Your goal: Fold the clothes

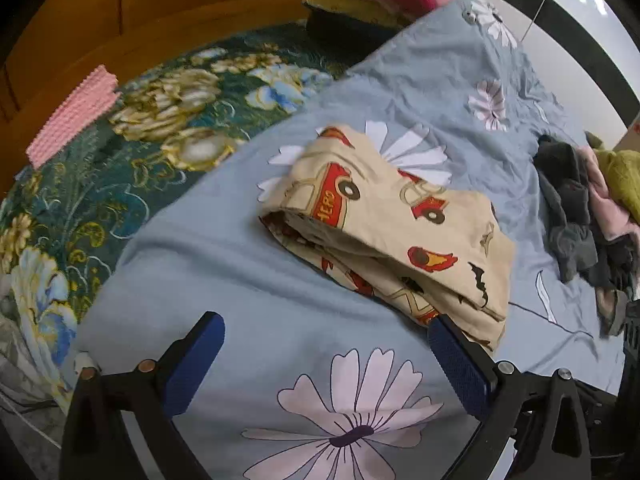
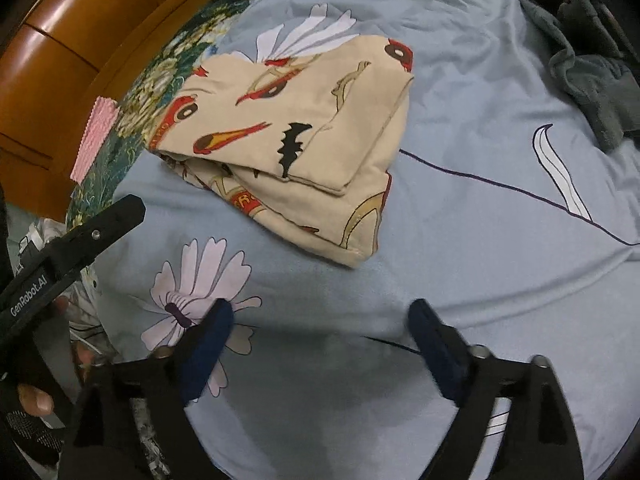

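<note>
While the cream car-print garment (image 1: 392, 224) lay folded on the blue quilt (image 1: 248, 280), both the left gripper (image 1: 326, 360) and right gripper (image 2: 320, 344) were wide open, empty; a grey clothes heap (image 1: 576, 208) far right looked unfolded.

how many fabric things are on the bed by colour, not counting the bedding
beige, car print (folded garment): 1
pink (knit cloth): 1
dark grey (crumpled clothes): 1 heap
yellow-green (garment): 1
total: 4

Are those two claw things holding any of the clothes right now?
No. The left gripper and right gripper are both open and empty; the folded car-print garment lies free on the blue bedspread.
</note>
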The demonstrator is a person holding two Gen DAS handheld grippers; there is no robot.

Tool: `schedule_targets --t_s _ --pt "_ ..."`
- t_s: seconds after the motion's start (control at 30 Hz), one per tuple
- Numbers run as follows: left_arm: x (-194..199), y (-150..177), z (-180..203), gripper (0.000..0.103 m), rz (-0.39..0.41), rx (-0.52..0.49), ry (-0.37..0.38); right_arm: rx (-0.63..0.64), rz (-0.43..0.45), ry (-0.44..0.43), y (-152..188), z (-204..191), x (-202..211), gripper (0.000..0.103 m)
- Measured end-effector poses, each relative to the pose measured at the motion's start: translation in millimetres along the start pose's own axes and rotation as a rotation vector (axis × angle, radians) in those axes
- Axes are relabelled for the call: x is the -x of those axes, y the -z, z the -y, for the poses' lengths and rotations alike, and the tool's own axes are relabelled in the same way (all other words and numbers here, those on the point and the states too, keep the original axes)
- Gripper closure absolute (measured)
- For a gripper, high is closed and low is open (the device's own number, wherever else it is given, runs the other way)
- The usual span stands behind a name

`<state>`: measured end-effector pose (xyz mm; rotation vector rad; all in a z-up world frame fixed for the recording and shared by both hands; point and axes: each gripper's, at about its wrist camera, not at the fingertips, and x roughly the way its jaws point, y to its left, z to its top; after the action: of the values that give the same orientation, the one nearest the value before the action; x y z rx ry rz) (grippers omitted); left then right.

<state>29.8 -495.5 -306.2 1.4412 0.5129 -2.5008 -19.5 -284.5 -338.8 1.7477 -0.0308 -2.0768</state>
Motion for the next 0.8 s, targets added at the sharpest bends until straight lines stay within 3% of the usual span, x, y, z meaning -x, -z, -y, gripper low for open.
schedule_targets --t_s 0.07,0.13,0.27,0.57,0.8 --pt "3.1 -1.0 2.3 0.0 0.01 -0.006 -0.007 0.012 0.016 0.011 2.6 -2.4 2.5 0.012" --pt "6.5 -2.1 4.5 0.0 0.016 -0.014 -0.019 0.029 0.046 0.029 4.8 -4.6 5.9 0.0" --pt "16.6 -4.8 9.5 0.0 0.053 -0.017 -0.089 0.067 0.127 0.047 9.6 -8.7 16.6 0.0" --pt "16.5 -11.9 8.5 0.0 0.077 0.0 -0.177 0.105 0.159 0.081 14.1 -12.6 19.7 0.0" --pt "13.6 -15.7 10.9 0.0 0.063 -0.016 -0.122 0.11 0.155 0.091 12.0 -12.2 17.5 0.0"
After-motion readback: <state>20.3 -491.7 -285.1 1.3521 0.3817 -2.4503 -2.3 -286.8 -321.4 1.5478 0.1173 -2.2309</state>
